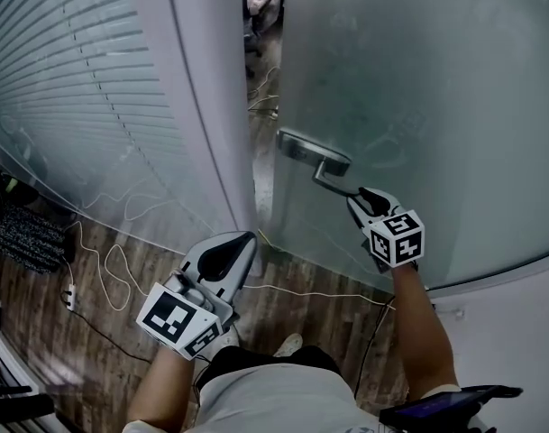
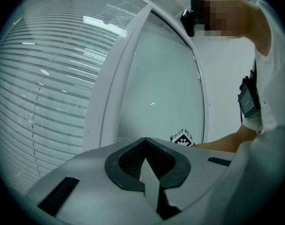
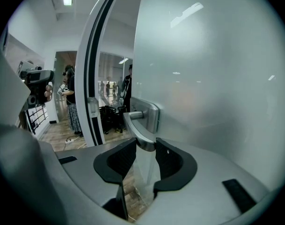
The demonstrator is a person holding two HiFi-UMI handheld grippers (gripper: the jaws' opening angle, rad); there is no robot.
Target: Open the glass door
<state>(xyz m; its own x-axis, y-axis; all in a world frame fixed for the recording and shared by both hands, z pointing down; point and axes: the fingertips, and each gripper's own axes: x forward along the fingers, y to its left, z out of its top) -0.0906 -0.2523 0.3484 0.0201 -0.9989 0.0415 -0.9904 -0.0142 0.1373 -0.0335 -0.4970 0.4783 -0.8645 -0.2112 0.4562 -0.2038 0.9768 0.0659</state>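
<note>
The right gripper has its fingers grasping the lever handle of the glass door, ajar just beyond them, so next it likely needs a steady swing wider; the left gripper is clenched empty.

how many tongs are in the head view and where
2. The left tongs are shut and empty, low beside the door frame; the right tongs are clamped on the door handle. None seem hidden.
</note>
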